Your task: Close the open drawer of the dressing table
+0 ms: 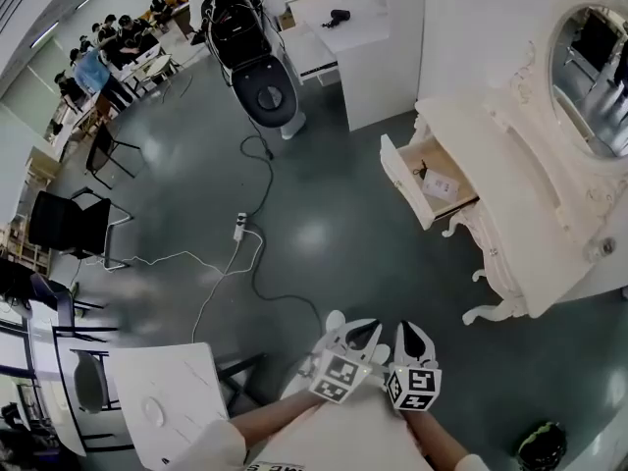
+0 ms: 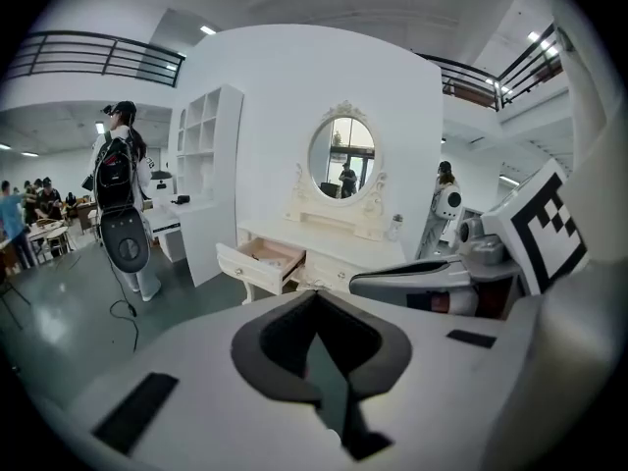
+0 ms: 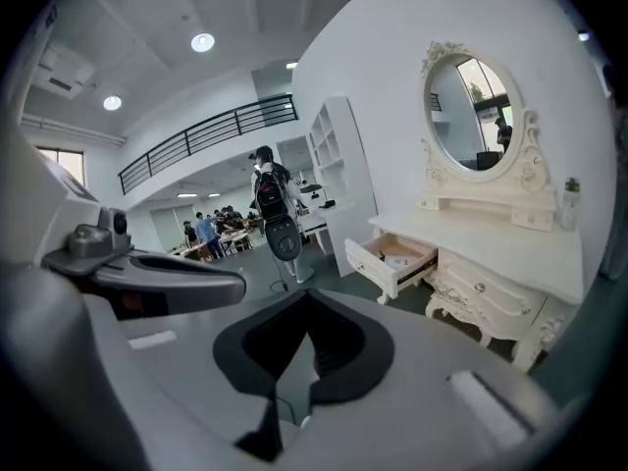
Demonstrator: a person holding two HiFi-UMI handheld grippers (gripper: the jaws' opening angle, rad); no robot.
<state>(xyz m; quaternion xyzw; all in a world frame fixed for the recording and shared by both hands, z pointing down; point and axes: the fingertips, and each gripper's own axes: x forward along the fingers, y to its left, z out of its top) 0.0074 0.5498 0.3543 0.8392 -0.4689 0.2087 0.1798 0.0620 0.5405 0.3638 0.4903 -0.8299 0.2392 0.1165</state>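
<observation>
The white dressing table [image 1: 530, 194] with an oval mirror [image 1: 599, 77] stands at the right of the head view. Its left drawer [image 1: 424, 180] is pulled out, and a white card and a small dark item lie in it. Both grippers are held side by side low in that view, well short of the drawer over the grey floor. The left gripper [image 1: 353, 330] is shut and empty, and so is the right gripper [image 1: 412, 334]. In the left gripper view the open drawer [image 2: 260, 263] shows far beyond the shut left gripper [image 2: 316, 297]. The right gripper view shows the open drawer [image 3: 392, 258] ahead of the shut right gripper [image 3: 306, 297].
A tall black-and-white device on a stand [image 1: 257, 67] is beyond the drawer, and its cable [image 1: 257, 263] and a power strip [image 1: 239, 226] trail across the floor. A white shelf unit [image 1: 363, 37] adjoins the dressing table. A white chair [image 1: 167, 400] is at lower left. People sit at tables [image 1: 108, 47] far left.
</observation>
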